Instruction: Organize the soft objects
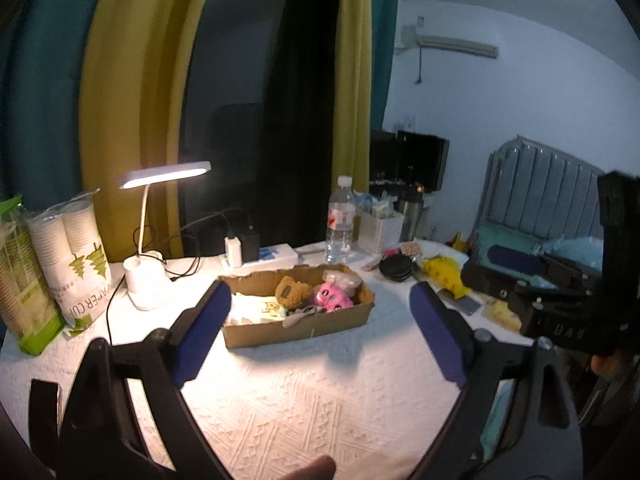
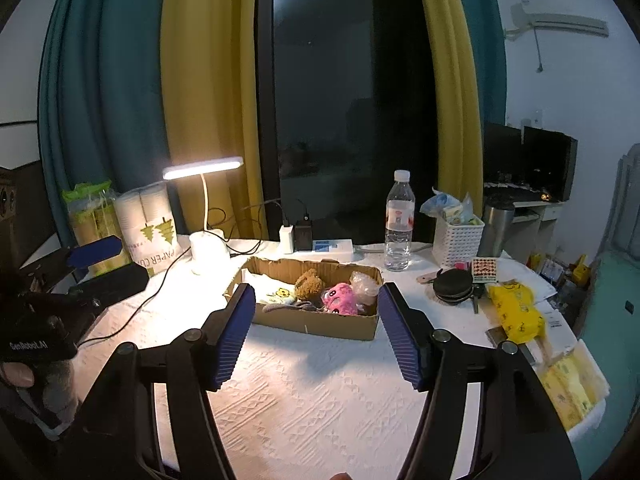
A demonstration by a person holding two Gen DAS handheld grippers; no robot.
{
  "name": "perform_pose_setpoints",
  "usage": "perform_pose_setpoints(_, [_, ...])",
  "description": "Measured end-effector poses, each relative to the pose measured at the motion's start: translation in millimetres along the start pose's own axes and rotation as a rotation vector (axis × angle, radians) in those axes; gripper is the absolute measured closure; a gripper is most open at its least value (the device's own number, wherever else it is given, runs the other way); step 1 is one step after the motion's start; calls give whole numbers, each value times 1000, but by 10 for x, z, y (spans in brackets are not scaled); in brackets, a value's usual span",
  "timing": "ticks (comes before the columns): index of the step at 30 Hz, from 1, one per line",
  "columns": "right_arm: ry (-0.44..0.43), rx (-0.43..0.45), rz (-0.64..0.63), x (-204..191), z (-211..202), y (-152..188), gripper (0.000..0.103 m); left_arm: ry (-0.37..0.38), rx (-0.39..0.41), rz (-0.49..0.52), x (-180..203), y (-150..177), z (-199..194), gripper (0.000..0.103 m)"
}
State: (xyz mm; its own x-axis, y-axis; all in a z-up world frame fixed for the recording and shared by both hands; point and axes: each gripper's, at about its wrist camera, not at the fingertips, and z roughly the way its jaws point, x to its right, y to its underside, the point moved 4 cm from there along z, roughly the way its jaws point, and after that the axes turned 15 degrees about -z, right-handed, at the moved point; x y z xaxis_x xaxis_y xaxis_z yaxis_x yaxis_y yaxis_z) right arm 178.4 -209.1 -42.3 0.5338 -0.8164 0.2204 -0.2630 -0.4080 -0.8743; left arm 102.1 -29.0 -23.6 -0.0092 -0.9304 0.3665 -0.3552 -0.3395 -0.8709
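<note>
The clear plastic sleeve of stacked white paper cups (image 2: 150, 226), far left of the right tongs, reads "PAPER CU" (remainder hidden). The black left-hand gripper body (image 2: 38, 330), left of those tongs, bears "GenRobot.AI".

Dim room; desk lamp (image 2: 203, 168) glares, fisheye-bent edges.

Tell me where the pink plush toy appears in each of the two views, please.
Left wrist view: pink plush toy sits centre, in the right half of the cardboard box.
Right wrist view: same toy sits centre, again in the box's right half.
Shared landmark: the lit desk lamp stands left of the box in both.
</note>
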Motion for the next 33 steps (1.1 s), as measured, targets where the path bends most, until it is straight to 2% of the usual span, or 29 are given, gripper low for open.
perform_pose_setpoints(4, [27, 20, -5, -41, -189, -66, 33, -11, 28, 19, 65, -75, -208, 11])
perform_pose_setpoints(7, [49, 42, -3, -56, -332, -110, 23, -18, 39, 33, 111, -122, -308, 11])
perform_pose_setpoints(17, [118, 84, 4, 10, -643, -217, 23, -29, 92, 69, 241, -214, -528, 11])
perform_pose_setpoints(33, [120, 84, 6, 34, -630, -203, 23, -13, 108, 87, 265, -235, -559, 11])
